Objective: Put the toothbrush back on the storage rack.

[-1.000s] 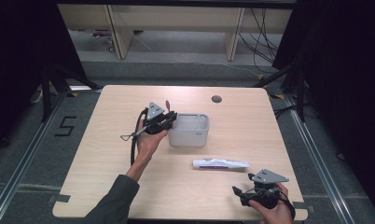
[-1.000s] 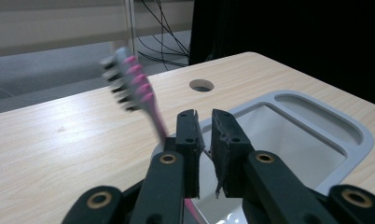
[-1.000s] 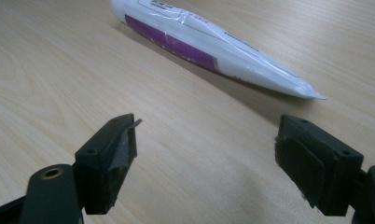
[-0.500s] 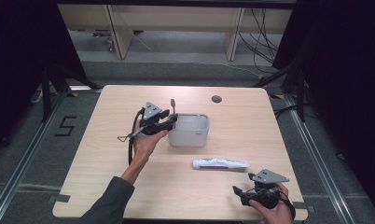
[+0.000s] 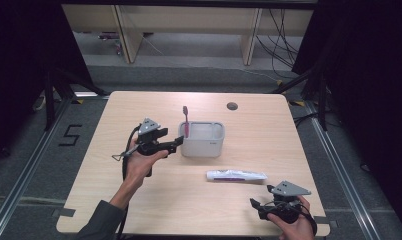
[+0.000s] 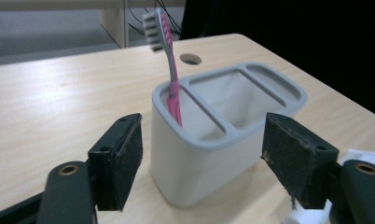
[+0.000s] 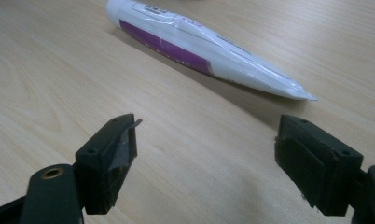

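Toothbrush (image 5: pixel 185 120) in holder (image 5: pixel 203 145), upright

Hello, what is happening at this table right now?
A person works with a gripper in each hand. The left gripper, jaws just opened, is beside the grey holder, where a pink toothbrush stands in the end compartment, free of the jaws. The right gripper waits open near the toothpaste tube, which lies flat on the table, untouched.
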Action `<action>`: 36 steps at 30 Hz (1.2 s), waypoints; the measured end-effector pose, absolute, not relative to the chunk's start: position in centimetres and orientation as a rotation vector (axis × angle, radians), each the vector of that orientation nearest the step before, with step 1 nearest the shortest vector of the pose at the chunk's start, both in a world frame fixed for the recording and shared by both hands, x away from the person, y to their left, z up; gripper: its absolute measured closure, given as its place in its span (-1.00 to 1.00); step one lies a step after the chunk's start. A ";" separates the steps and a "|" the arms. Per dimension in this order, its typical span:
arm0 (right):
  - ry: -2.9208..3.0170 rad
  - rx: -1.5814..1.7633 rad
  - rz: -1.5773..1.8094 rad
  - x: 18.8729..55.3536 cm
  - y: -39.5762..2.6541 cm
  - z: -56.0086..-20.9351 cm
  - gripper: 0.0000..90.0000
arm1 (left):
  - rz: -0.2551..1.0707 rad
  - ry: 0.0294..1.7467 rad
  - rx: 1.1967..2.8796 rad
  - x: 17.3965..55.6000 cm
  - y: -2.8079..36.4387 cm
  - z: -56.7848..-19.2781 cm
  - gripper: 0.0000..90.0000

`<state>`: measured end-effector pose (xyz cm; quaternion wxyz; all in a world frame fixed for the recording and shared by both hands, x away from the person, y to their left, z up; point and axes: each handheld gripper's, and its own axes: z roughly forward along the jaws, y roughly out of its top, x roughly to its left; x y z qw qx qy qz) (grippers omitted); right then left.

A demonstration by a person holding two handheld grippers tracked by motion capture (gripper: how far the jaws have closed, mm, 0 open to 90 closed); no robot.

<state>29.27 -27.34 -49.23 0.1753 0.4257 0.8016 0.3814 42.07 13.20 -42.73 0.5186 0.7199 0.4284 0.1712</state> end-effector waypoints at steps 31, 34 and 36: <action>2.299 1.177 1.078 29.4 -27.5 -49.1 -0.51 | 0.417 1.012 1.858 37.3 16.6 -46.8 -0.50; 2.280 1.196 1.088 29.4 -27.4 -49.1 -0.51 | 0.409 1.022 1.868 36.9 17.0 -47.6 -0.50; 2.284 1.191 1.100 29.4 -27.4 -49.2 -0.50 | 0.403 1.025 1.875 36.7 17.2 -47.9 -0.50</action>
